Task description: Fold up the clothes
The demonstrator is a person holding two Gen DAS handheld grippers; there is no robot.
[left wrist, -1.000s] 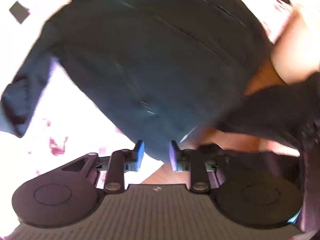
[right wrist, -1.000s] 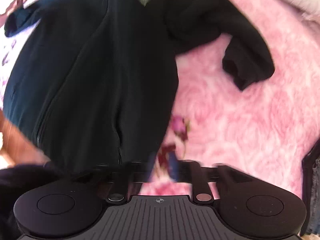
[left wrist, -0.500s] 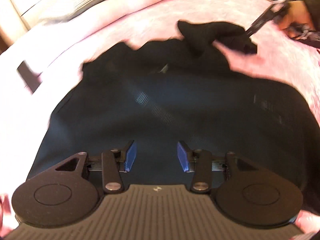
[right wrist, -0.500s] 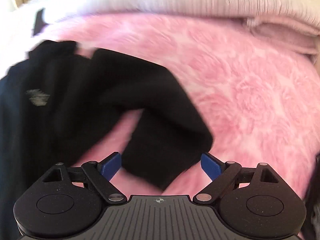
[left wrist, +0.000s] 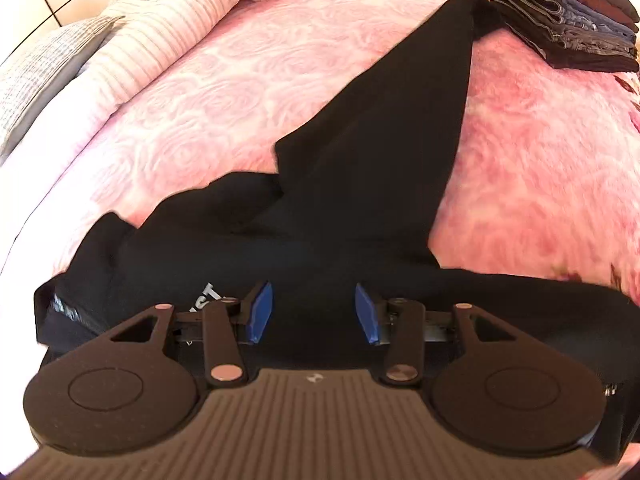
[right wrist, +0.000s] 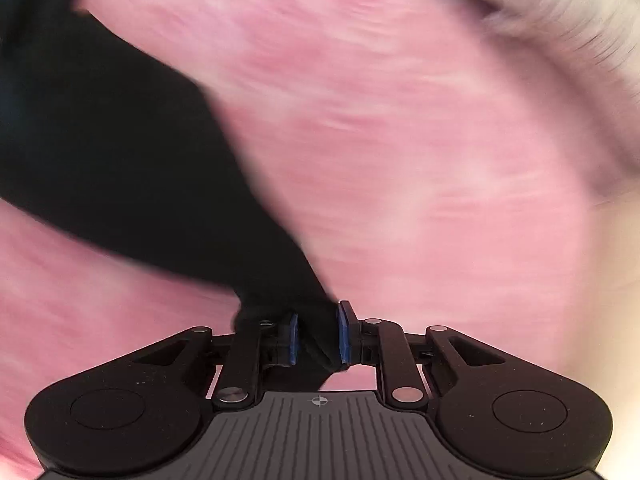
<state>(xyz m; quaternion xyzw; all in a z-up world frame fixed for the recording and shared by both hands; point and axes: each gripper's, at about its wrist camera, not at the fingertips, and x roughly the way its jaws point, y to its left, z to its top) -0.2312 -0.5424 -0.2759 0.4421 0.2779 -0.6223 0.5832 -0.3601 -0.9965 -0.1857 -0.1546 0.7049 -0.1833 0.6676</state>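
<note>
A black jacket (left wrist: pixel 280 264) lies on a pink bedspread (left wrist: pixel 200 100). My left gripper (left wrist: pixel 314 312) hovers over its upper body near a white logo, open, its blue pads well apart with only flat cloth below them. One sleeve (left wrist: pixel 392 128) stretches straight out to the upper right, toward a pile of clothes. In the blurred right wrist view, my right gripper (right wrist: pixel 319 334) is closing its jaws on the end of that sleeve (right wrist: pixel 120 152), and the black cloth is pinched between the blue pads.
A pile of folded dark clothes and jeans (left wrist: pixel 568 12) sits at the far right of the bed. Striped pale bedding and pillows (left wrist: pixel 132 28) line the far left side. Pale bedding (right wrist: pixel 540 12) also borders the pink bedspread (right wrist: pixel 400 140) ahead of my right gripper.
My right gripper went from wide open around the sleeve end to closed on it, and the sleeve now lies pulled out straight. My left gripper travelled up the jacket from hem to chest.
</note>
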